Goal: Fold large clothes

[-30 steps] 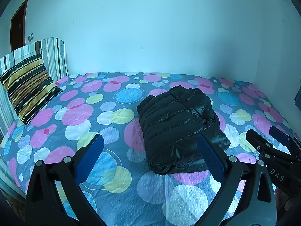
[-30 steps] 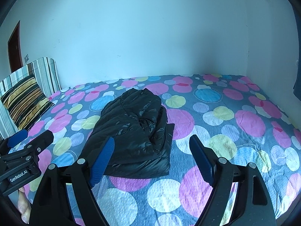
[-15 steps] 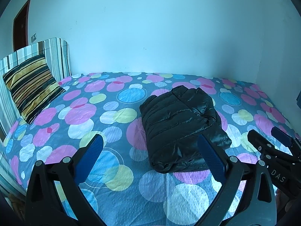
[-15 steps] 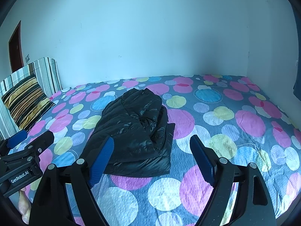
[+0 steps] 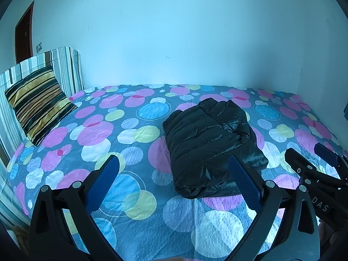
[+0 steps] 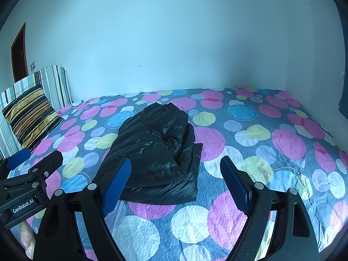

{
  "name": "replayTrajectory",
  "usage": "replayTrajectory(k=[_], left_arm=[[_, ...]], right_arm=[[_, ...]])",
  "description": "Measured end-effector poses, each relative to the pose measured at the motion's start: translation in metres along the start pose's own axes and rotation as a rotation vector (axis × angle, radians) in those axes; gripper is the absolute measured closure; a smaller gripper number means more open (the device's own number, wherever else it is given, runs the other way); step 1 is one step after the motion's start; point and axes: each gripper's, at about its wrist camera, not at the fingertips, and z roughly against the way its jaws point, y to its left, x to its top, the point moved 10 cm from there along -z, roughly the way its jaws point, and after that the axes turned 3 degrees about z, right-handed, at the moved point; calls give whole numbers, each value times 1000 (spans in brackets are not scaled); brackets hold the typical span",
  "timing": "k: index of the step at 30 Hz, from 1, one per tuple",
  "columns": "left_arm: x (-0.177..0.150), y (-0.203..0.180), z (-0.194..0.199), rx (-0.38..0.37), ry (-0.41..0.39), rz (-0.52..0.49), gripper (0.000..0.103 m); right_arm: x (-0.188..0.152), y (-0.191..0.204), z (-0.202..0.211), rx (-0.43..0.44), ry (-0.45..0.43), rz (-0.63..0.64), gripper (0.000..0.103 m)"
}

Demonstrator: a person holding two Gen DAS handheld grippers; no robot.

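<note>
1. Both my tools are spread wide and hold nothing: the left gripper (image 5: 174, 180) fills the bottom of its frame, the right gripper (image 6: 176, 180) the bottom of its own.
2. The jacket (image 5: 208, 145) lies as a folded black bundle at the middle of the left view, on the spotted bedspread (image 5: 134, 130), clear of both tools.
3. I judge it light, puffy and springy, with a glossy shell that looks slippery. I would pinch through all layers at a stitched edge or corner, not on the smooth top, or the shell may slide out.
4. The left view shows the tidy quilted side and its rounded near edge, plus my right tool at the lower right.
5. The right view shows the messier side (image 6: 174, 139) — loose folds bunched over a flat bottom layer — and my left tool at the lower left.
6. The striped cushion (image 5: 39, 102) sits at the left edge of both views, well apart from the jacket.
</note>
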Motion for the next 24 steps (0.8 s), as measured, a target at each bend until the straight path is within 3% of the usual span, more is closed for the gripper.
replayTrajectory(k=[18,24], left_arm=[[-1,8,0,2,-7,17,2],[3,13,1,23,-45,20,2]], right_arm=[[1,1,-4,11,9,29,20],[-1,2,-6,15,13,30,20]])
